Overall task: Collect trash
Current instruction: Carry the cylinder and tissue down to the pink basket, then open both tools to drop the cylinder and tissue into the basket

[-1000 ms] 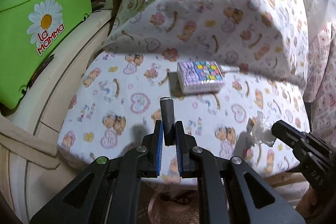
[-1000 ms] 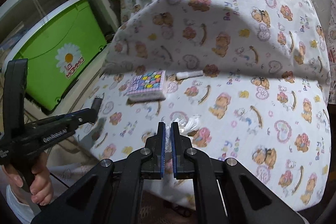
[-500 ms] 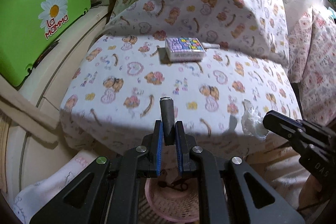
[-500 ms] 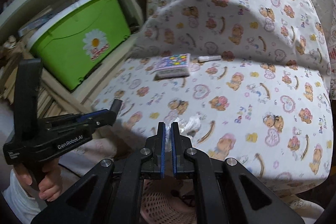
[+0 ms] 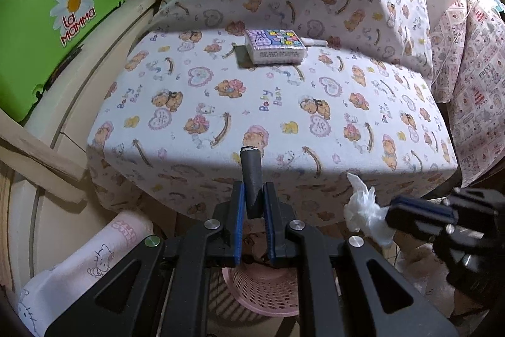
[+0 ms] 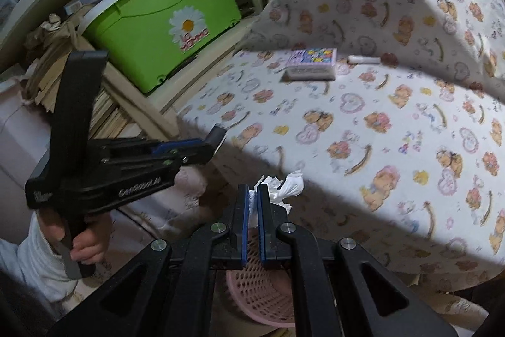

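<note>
Trash is now off the bear-print cushion (image 5: pixel 284 103): my left gripper (image 5: pixel 254 204) pinches the dark tube (image 5: pixel 251 176), my right gripper (image 6: pixel 251 204) is clamped on the crumpled white tissue (image 6: pixel 284 188). A second ago both hung over the cushion top; now they hang past its front edge, above the pink basket (image 6: pixel 258 286), so I judge dropping comes next.

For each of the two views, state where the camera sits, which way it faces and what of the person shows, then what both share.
Left wrist: on the left tool, facing down over the cloth-covered table; it grips a dark tube; the right tool shows.
Right wrist: on the right tool, facing down-left; it pinches a crumpled tissue; a hand holds the left tool.
Shared: pink basket, patterned box, green bin.
</note>
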`<state>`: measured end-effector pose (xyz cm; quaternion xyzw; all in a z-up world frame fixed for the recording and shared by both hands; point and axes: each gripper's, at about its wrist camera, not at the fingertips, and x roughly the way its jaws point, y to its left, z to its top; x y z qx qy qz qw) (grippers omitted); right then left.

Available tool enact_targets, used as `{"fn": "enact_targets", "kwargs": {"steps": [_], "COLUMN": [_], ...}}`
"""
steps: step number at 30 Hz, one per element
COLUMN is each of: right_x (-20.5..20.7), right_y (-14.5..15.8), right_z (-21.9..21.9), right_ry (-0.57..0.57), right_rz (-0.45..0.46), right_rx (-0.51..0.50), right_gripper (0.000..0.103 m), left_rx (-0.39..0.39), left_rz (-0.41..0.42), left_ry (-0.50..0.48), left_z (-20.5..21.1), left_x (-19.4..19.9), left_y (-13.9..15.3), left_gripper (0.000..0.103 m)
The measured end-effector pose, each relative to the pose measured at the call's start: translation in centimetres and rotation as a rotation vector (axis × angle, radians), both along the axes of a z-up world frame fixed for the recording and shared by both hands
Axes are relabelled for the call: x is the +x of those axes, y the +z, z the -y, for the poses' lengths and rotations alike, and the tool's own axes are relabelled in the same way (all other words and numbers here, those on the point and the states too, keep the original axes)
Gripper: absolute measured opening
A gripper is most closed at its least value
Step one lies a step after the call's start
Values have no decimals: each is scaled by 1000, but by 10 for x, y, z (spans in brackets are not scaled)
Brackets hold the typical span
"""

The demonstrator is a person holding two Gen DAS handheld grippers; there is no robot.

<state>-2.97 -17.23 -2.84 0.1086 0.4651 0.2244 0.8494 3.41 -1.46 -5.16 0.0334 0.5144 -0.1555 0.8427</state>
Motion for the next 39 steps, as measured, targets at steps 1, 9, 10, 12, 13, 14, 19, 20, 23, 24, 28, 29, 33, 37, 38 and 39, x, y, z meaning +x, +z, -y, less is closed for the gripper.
{"fn": "enact_targets", "kwargs": {"steps": [1,9,10,12,13,14,19,20,23,24,28,29,33,37,38,39], "right_x": [-2,4,5,6,8,9,16,18,20,21,23,23,22,24,24,25], "right_y": [-1,-24,-28,-34,-38,-42,-65,-69,-81,-84,-98,-102,-116,-120,-124,-126], "right_z": [-2,-8,-8,-10,-10,-10,-9,-9,-9,-9,-8,-8,-11,-18,-18,-19], "right_ry": [4,25,19,12,5,-2,-44,-49,-62,-64,-84,-89,-90,-74,-72,-74], "right_rz": [-4,-94,-106,-122,-135,-155,-257,-277,-318,-330,-372,-382,-424,-425,-438,-448], "right_rx": [-6,-66,-76,-109,-115,-115,-171,-176,-216,-226,-256,-260,-298,-334,-338,-341], "right_gripper": [6,6,6,6,6,6,6,6,6,6,6,6,6,6,6,6], "left_rx": [-1,61,67,69,69,69,70,71,84,93,145,150,175,191,202,205], "left_rz": [-6,-112,-124,-153,-168,-183,-290,-315,-384,-402,-452,-463,-503,-500,-494,-495], "left_ry": [-3,-29,-31,-26,-17,-13,-11,-14,-17,-16,-5,-2,6,2,9,13], "left_z": [0,9,10,11,11,11,16,17,23,24,28,30,30,33,33,33], "left_x": [0,-1,-1,0,0,1,1,0,0,-1,-3,-4,-7,-10,-9,-8], "left_y": [-1,-29,-33,-41,-44,-48,-73,-79,-98,-104,-126,-130,-141,-141,-141,-142], "left_gripper": [11,11,11,11,11,11,11,11,11,11,11,11,12,12,12,12]}}
